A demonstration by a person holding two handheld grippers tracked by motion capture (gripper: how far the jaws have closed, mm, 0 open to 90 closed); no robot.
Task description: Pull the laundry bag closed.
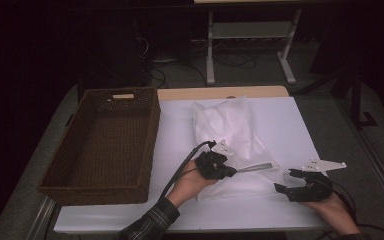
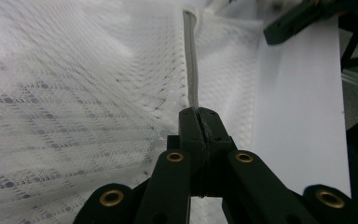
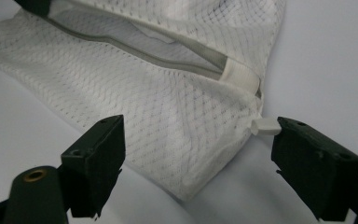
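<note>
A: What sits nearest, at the bottom of the high view?

B: Two hands, each with a gripper. The right gripper point(image 1: 289, 181) is at lower right, its jaws spread wide with nothing pinched. In its own view the corner of the white mesh bag point(image 3: 168, 116) lies between the jaws, and no pad presses on it.

A: And the other one?

B: The left gripper point(image 1: 232, 171) is just below centre, over the bag's near part. Its jaws are clamped tight together on the grey zipper edge point(image 2: 192, 60), which runs straight up the middle of the left gripper view from the closed tips.

A: Where does the bag lie?

B: On the white table cover point(image 1: 285, 125), in the middle of the high view, reaching from between the two grippers up toward the table's far edge. Its mouth gapes open in the upper part of the right gripper view.

A: Anything else?

B: A brown wicker basket point(image 1: 147, 145) stands at left, well apart from the bag. Beyond the table, at the top of the frame, a white frame's legs point(image 1: 210, 55) stand on the dark floor.
</note>
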